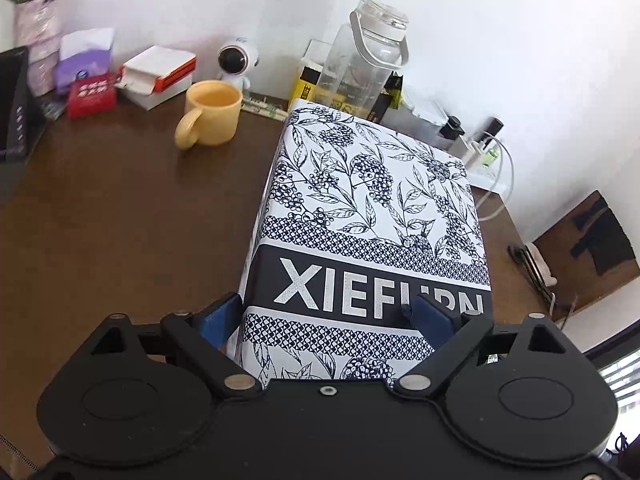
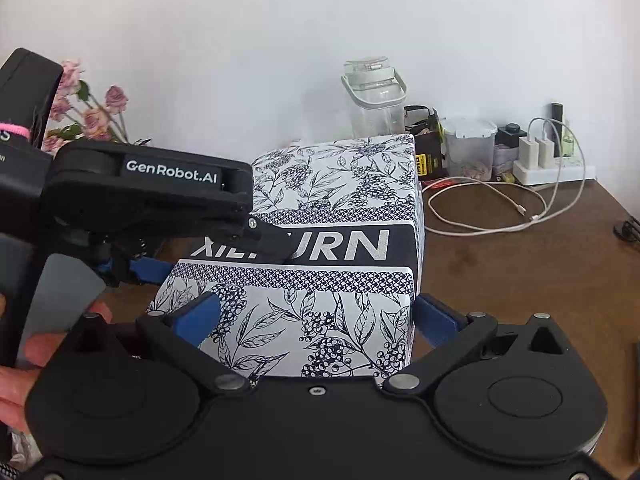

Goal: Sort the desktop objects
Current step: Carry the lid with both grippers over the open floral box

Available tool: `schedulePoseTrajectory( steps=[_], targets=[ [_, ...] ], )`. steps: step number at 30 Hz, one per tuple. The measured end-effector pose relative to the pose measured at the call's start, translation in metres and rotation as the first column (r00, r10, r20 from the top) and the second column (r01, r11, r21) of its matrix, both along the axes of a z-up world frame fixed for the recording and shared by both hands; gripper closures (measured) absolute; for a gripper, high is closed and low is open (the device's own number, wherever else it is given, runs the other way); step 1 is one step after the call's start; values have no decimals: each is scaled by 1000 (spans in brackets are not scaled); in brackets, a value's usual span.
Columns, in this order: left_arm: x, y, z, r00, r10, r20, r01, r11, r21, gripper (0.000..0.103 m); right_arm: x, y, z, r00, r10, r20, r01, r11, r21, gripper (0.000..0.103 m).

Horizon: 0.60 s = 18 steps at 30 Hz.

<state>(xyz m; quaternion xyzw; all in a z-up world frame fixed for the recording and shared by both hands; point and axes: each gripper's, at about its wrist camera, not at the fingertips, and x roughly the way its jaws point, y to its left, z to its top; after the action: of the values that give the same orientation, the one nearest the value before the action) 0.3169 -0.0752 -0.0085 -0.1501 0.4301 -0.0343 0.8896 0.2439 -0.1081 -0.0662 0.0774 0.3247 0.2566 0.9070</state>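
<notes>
1. Left wrist view: the left gripper [image 1: 326, 312] has its blue fingers spread wide around the near end of the patterned box [image 1: 372, 208]. One finger [image 1: 220, 316] sits against the box's left side, the other rests on the dark lettered band on top. Looks like contact, but I can't tell how firmly it clamps.
2. The box sits on the brown desk [image 1: 120, 220], just in front of the clear water bottle [image 1: 360, 60], with the yellow mug [image 1: 212, 118] off to its left and well apart.
3. Right wrist view: the right gripper [image 2: 316, 320] straddles the other end of the same box [image 2: 340, 208], blue fingers [image 2: 200, 314] wide apart on either flank. Whether they press the cardboard or only frame it, I can't say.
4. The left gripper's black body [image 2: 148, 192] reaches in from the left across the lettered band, with a person's hand [image 2: 24, 360] behind it.
5. Handling call: a printed cardboard box, stiff at the edges, likely glossy and a bit slippery, weight unknown. It is bulky, so a grip from both ends makes sense.
6. Best hold, I'd judge: flat side walls near the corners, where the card won't bow. Watch the white cable [image 2: 500, 208] lying just to the right.
</notes>
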Motion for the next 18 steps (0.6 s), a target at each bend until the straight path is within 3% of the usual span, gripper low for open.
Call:
schedulePoseTrajectory(
  steps=[9, 18],
  targets=[
    [101, 8, -44, 998, -25, -55, 25, 1000, -6, 12, 91, 51, -46, 998, -25, -57, 24, 999, -34, 0],
    [123, 9, -61, 993, -51, -107, 53, 999, 13, 13, 120, 57, -65, 991, -41, -130, 36, 998, -45, 2]
  ],
)
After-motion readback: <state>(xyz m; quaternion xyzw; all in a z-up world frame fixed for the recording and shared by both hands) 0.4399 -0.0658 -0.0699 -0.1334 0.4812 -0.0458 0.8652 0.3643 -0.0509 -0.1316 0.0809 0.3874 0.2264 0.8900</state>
